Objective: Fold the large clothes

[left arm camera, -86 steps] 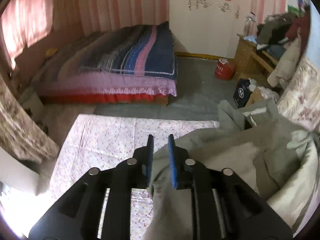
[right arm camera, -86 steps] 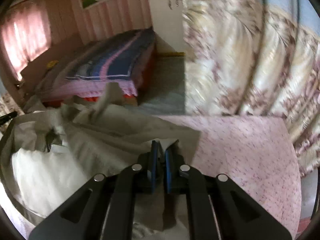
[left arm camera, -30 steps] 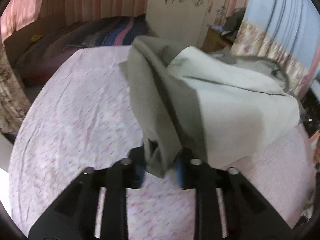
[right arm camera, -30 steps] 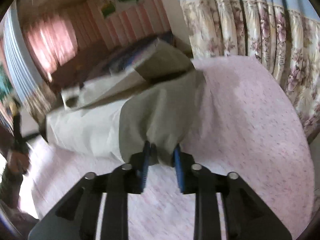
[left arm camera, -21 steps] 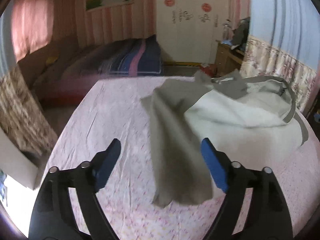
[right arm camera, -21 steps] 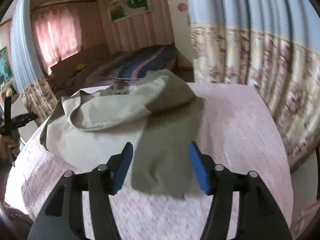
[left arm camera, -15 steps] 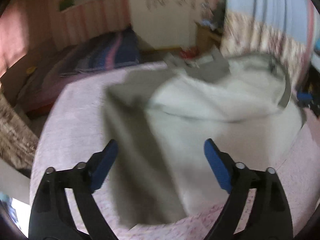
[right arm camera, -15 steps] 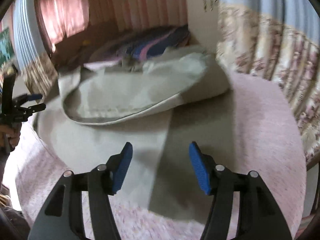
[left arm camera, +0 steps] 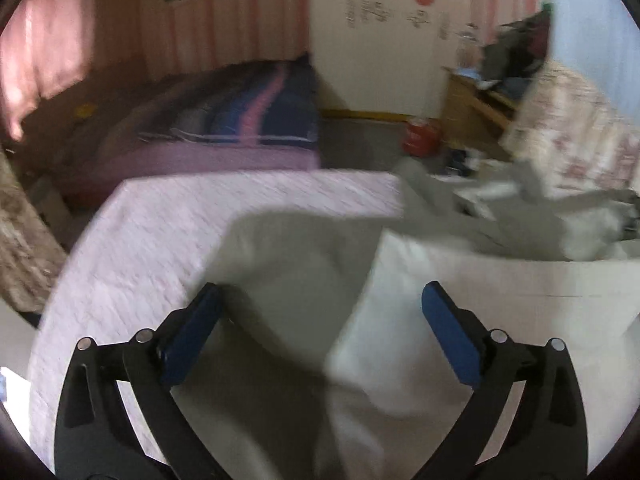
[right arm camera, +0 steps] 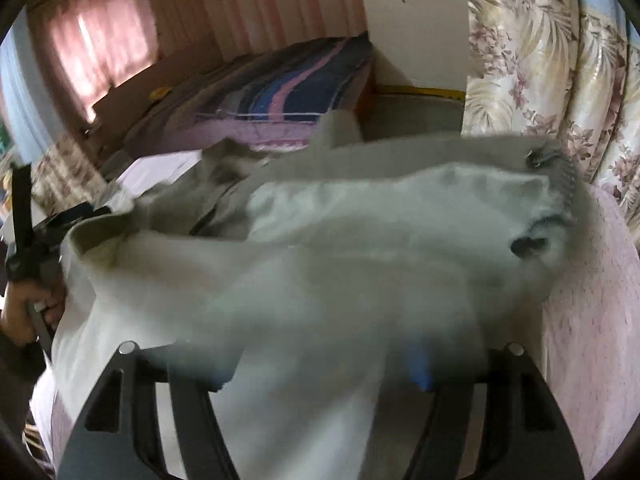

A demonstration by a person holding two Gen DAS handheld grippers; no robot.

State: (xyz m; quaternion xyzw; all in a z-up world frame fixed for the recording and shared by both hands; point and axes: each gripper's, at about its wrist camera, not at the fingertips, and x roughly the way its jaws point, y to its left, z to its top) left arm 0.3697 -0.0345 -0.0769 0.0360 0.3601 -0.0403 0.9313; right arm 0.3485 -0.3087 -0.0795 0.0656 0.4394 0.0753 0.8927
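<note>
Left gripper (left arm camera: 320, 320) has its 2 blue pads (left arm camera: 188, 340) spread wide apart with nothing between them, hanging just over the near left part of the grey-green garment (left arm camera: 460, 320). The right gripper (right arm camera: 320, 364) looks spread too, but the cloth is draped over the front of it and hides most of both pads, so I'd only call that a guess from how far apart the arms sit. The garment itself is lying on the pink floral sheet (left arm camera: 180, 224), partly folded already, pale lining side up on top of a darker layer, with a bunched collar or hood end at the far side. From the left wrist view it runs off to the right and away from that gripper, and its long axis seems to go left-right across the bed, so each gripper is sitting at 1 near end of it. The right one is nearer, basically touching or under the cloth, so my guess is the next grab comes along the near hem from both ends, and the left has to dip a bit to reach fabric. Sheet is soft and will drag along with the cloth if pinched too deep. Around it: a second bed (left arm camera: 248, 120) with a striped blanket, white wardrobe (left arm camera: 380, 40), flowery curtains (right arm camera: 540, 80), pink window drapes. Both views are motion-blurred.
</note>
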